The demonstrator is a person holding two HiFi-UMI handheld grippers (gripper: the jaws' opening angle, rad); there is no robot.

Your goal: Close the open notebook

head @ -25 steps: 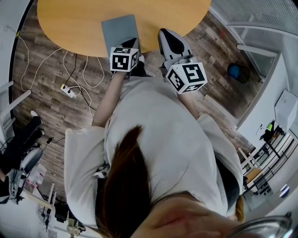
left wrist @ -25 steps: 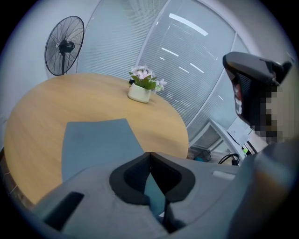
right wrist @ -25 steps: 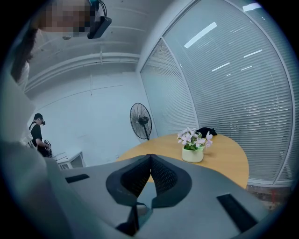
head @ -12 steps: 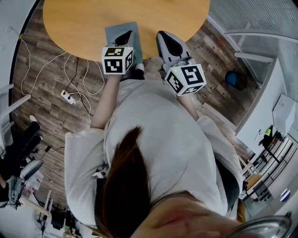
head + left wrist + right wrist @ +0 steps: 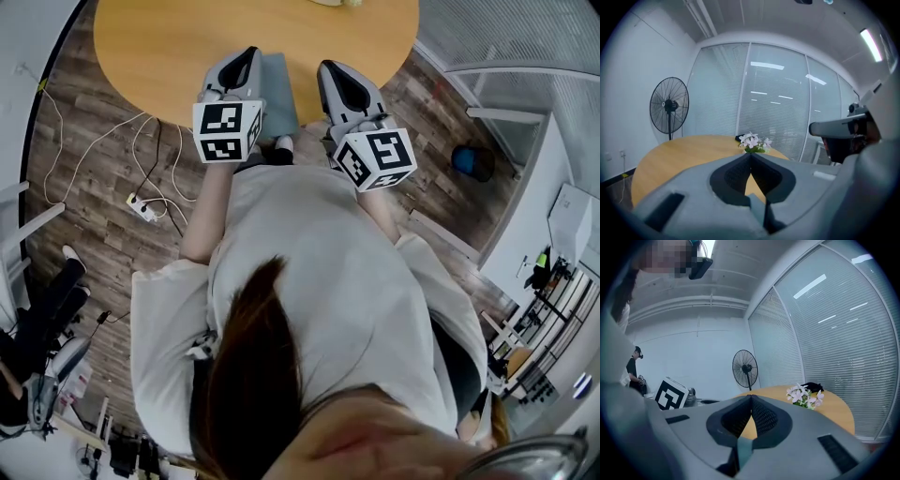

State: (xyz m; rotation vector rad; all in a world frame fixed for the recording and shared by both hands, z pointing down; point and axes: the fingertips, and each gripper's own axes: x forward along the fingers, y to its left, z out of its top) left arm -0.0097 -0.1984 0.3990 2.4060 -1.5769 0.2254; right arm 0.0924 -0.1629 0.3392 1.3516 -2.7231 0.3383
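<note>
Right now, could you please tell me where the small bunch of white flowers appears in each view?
Head view: only a pale scrap, cut off at the top edge on the wooden table; possibly them.
Left gripper view: flowers at the centre of the picture.
Right gripper view: flowers right of centre, fairly low.
Shared landmark: the wooden table beneath them; the fan shows in both gripper views.

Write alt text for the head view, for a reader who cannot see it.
Seen from above, a person holds the left gripper and the right gripper over the near edge of a round wooden table. A grey notebook lies closed between them, partly hidden by the left one. A white power strip lies on the wooden floor at the left.
</note>
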